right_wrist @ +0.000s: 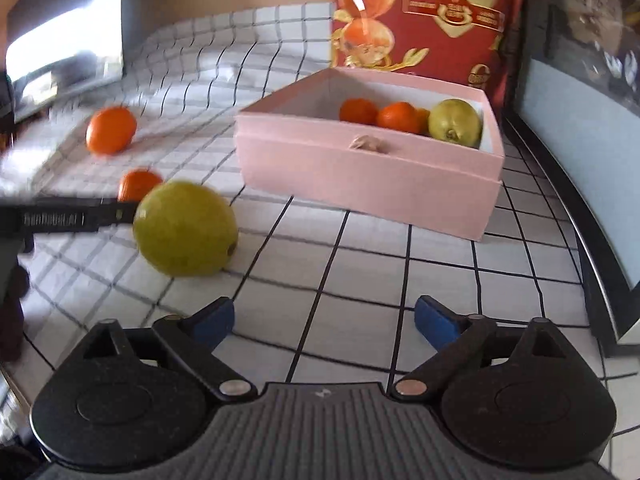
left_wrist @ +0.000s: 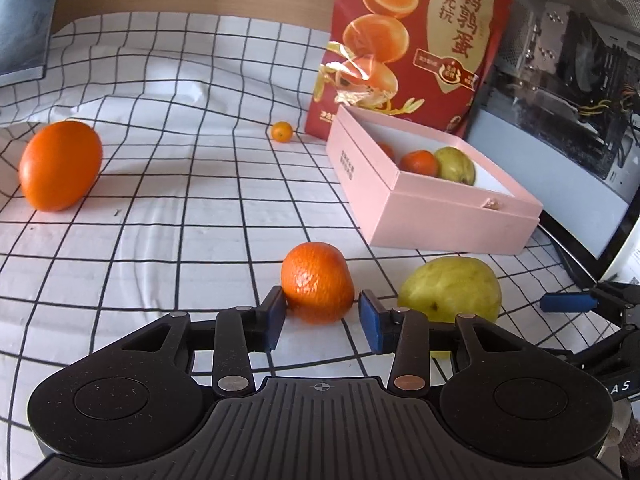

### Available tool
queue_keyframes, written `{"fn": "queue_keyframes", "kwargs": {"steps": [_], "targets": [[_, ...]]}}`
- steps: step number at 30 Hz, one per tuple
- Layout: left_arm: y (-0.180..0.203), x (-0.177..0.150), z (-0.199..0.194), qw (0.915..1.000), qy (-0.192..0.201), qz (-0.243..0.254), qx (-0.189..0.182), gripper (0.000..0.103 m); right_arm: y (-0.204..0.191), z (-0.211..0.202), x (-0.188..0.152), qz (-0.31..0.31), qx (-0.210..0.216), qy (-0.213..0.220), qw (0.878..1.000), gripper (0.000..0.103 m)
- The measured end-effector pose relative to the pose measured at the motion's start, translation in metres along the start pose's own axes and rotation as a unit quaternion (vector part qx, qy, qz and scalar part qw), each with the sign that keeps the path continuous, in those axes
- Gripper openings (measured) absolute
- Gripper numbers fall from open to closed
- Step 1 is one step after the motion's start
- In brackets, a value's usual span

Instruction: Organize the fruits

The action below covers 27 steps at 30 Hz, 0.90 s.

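Note:
A small orange (left_wrist: 318, 288) lies on the checked cloth between the blue pads of my left gripper (left_wrist: 323, 316). The left pad is at its side and a gap shows at the right pad, so the gripper is open. Right of it sits a green pear-like fruit (left_wrist: 452, 292), also in the right wrist view (right_wrist: 184, 228), ahead and left of my right gripper (right_wrist: 325, 320), which stands wide open and empty. The pink box (left_wrist: 440, 200) (right_wrist: 360, 168) holds oranges (right_wrist: 396, 117) and a green fruit (right_wrist: 454, 122). A large orange (left_wrist: 60, 166) and a tiny one (left_wrist: 281, 132) lie farther off.
A red snack bag (left_wrist: 420, 40) stands behind the box. A glass-sided computer case (left_wrist: 560, 100) walls off the right side. The cloth (left_wrist: 180, 200) is wrinkled at the back left, with a dark flat object (left_wrist: 24, 20) in the far left corner.

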<state>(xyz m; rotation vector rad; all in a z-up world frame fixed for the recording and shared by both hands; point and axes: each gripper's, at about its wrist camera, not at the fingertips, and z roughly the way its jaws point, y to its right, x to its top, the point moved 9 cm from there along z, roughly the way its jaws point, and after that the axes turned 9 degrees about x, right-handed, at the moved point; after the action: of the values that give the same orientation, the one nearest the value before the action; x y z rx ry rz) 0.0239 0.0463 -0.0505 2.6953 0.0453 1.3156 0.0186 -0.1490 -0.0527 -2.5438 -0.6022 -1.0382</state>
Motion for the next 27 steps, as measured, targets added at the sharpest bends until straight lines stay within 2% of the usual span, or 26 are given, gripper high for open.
{"fn": "queue_keyframes", "kwargs": {"steps": [5,9,15,21,25,27], "targets": [[0.003,-0.001,-0.001,1.0,-0.001,0.006,-0.008,0.043,0.001,0.0,-0.002,-0.002,0.01,-0.011,1.0,0.103],[-0.003,-0.001,-0.003,0.9999,0.004,-0.014,-0.008,0.04,0.001,-0.002,-0.003,-0.007,0.016,-0.026,1.0,0.103],[-0.011,0.0,-0.007,0.9992,0.014,-0.036,0.005,0.04,-0.002,-0.003,-0.004,-0.018,0.027,-0.015,0.999,0.103],[-0.012,-0.006,-0.012,0.9992,0.005,-0.04,0.007,0.04,-0.036,-0.009,0.015,-0.039,0.095,0.019,0.994,0.099],[-0.016,-0.01,-0.018,0.9991,0.004,-0.04,0.008,0.04,-0.058,0.002,0.03,-0.075,0.092,0.024,0.993,0.099],[-0.017,-0.01,-0.019,0.9991,0.004,-0.041,0.006,0.04,-0.065,0.014,0.032,-0.089,0.08,0.017,0.993,0.094]]}}
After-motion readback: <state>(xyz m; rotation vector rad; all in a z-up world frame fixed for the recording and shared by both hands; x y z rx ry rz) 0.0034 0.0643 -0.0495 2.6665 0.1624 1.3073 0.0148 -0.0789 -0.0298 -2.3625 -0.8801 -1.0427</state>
